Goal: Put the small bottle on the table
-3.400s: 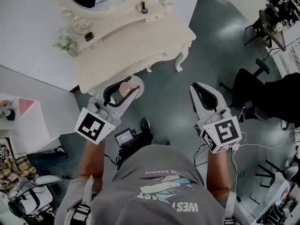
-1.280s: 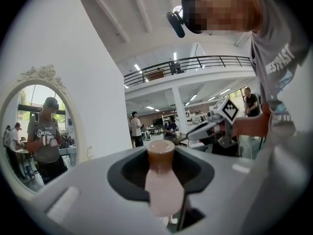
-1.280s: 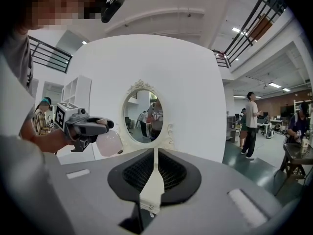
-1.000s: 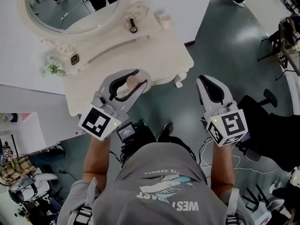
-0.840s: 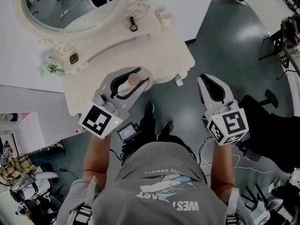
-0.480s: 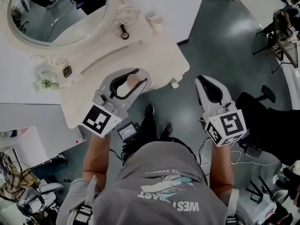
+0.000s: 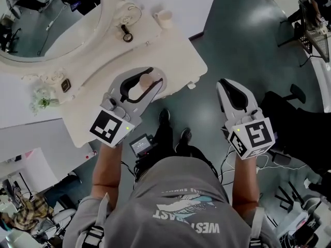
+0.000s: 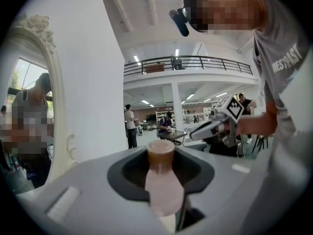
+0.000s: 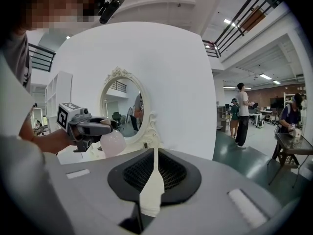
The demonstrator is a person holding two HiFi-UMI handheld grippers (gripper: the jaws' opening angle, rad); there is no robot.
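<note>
A small pale pink bottle (image 7: 145,82) with a brownish cap is held in my left gripper (image 7: 148,78), which is shut on it. In the head view the gripper hangs over the front edge of the white dressing table (image 7: 170,56). The left gripper view shows the bottle (image 8: 163,186) upright between the jaws, cap away from the camera. My right gripper (image 7: 230,91) is shut with nothing in it and hangs over the grey floor to the right of the table. In the right gripper view its white pads (image 9: 152,187) meet, and the left gripper (image 9: 87,127) with the bottle (image 9: 113,142) appears at the left.
The table carries an oval mirror (image 7: 44,14), a small cup (image 7: 164,18), a small round stand (image 7: 126,35), a dark little clock (image 7: 65,84) and a flower sprig (image 7: 40,100). A black office chair (image 7: 289,103) stands at the right. People stand far off in the hall (image 9: 241,112).
The person has stepped closer to the table. The left gripper with the bottle has gone from over the floor to over the table's front edge. The right gripper stays shut alongside.
</note>
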